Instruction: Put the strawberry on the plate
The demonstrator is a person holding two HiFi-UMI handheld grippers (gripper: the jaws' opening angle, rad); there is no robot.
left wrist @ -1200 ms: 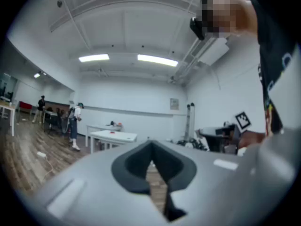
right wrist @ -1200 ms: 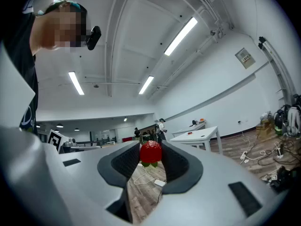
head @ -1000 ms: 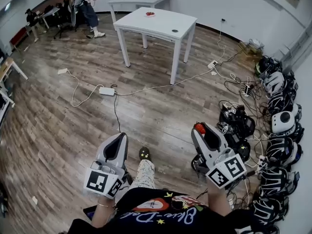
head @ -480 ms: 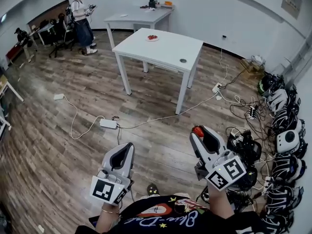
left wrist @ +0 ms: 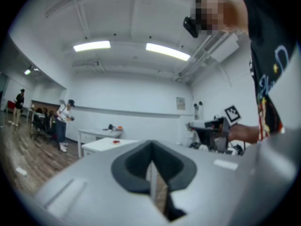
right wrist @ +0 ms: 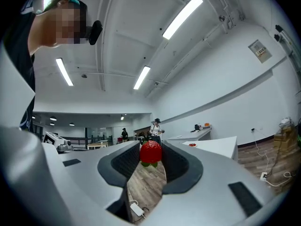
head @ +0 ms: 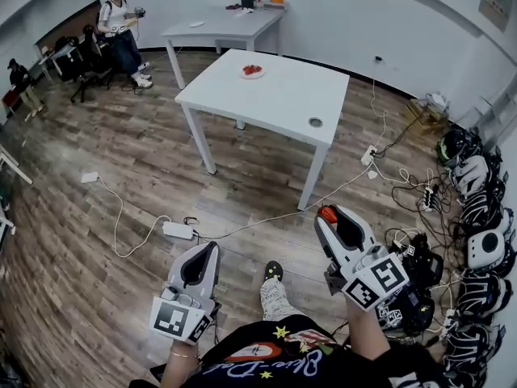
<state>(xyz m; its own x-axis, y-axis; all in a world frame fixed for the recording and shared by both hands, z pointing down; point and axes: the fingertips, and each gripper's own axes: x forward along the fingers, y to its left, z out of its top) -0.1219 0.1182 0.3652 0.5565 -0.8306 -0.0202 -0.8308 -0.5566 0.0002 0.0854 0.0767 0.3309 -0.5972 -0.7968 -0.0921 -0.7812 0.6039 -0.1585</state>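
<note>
right hand-held gripper (head: pixel 329 215) is clamping the strawberry (right wrist: pixel 151 153) right at the jaw tips. in the right gripper view the red body is sitting between the dark pads with the green cap pointing down. only the tips are gripping, so the hold looks shallow.

left hand-held gripper (head: pixel 205 250) is hanging low at 7 o'clock in the head view. its jaws are together, with just a thin slit between them and nothing in it.

the desk (head: pixel 279 107) is standing ahead at 12 o'clock, well apart from both grippers. the plate (head: pixel 252 72) is lying toward the desk's far edge, at about 11 o'clock. something red is already lying on it, too small to identify.

judgement: this is the carry step, and the placing is not yet done.

notes for doing it well:
- hold the clamp pressure steady. a tip grip on a soft, rounded fruit could slip if loosened or bruise it if tightened.
- a cable (head: pixel 266 217) and a power strip (head: pixel 177 229) are lying on the floor between the person and the desk, so step over them.
- the plate is on the far side, so walk round toward that edge and avoid a long reach.
- lower the strawberry onto a bare part of the plate, close to the surface, before parting the jaws.
</note>
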